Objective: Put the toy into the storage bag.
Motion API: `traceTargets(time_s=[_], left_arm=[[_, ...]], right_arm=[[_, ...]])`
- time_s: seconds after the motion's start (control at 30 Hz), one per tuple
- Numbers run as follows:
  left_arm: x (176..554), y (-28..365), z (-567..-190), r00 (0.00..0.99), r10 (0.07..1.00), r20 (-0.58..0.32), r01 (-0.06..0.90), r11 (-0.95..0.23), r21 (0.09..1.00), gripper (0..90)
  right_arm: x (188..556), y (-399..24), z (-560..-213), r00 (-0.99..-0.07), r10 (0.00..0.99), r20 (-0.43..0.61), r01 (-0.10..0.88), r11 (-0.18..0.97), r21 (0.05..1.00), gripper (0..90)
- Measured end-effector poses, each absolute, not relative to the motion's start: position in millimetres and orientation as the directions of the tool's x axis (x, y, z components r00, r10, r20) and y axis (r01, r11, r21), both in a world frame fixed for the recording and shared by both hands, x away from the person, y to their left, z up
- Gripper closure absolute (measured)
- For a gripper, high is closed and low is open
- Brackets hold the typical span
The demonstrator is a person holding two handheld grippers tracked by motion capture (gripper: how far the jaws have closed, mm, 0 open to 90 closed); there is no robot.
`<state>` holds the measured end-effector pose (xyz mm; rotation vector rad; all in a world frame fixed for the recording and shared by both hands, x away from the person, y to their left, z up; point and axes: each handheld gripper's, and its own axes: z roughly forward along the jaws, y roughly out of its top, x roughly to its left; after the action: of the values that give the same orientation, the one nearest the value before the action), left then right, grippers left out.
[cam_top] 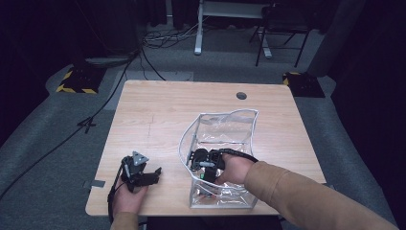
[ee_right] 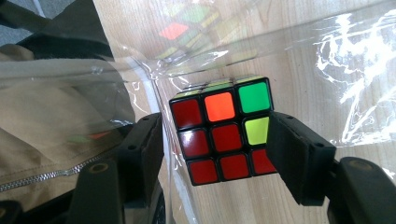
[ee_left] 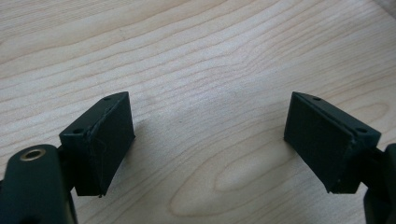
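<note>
Right gripper (ee_right: 217, 154) is clamped on puzzle cube (ee_right: 219, 133) inside clear bag (cam_top: 242, 120), at 5 o'clock on desk (cam_top: 153, 115). Left gripper (ee_left: 210, 140) is held apart, empty, at 7 o'clock. Risk judged: cube snagged by film

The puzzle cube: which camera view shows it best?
The right gripper view. There the puzzle cube sits large between the right claw jaws, its coloured squares clear. In the high view, the hand and the clear bag cover it. The left gripper view looks at bare table.
</note>
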<state>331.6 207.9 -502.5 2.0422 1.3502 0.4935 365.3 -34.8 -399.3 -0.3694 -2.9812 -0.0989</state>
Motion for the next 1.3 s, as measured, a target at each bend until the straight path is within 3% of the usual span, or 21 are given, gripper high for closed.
traceTargets(time_s=[0.23, 0.53, 1.07, 1.3], left_arm=[[331.5, 207.8, -502.5, 0.404, 0.914, -0.034, 0.676, -0.274, 0.684, 16.2], [331.1, 207.9, -502.8, 0.405, 0.913, -0.038, 0.676, -0.271, 0.686, 16.2], [327.4, 209.0, -502.9, 0.4, 0.916, -0.036, 0.677, -0.268, 0.686, 16.0], [328.1, 212.0, -502.6, 0.423, 0.906, -0.03, 0.668, -0.29, 0.685, 15.8]], right_arm=[[364.4, -36.0, -392.3, -0.953, 0.268, 0.138, 0.276, 0.961, 0.037, 36.2], [360.8, -41.7, -365.6, -0.949, 0.288, 0.126, 0.303, 0.946, 0.117, 32.4], [344.9, -76.7, -299.0, -0.954, 0.293, 0.059, 0.293, 0.878, 0.378, 31.4], [343.5, -98.6, -285.1, -0.951, 0.307, 0.024, 0.285, 0.847, 0.449, 31.4]])
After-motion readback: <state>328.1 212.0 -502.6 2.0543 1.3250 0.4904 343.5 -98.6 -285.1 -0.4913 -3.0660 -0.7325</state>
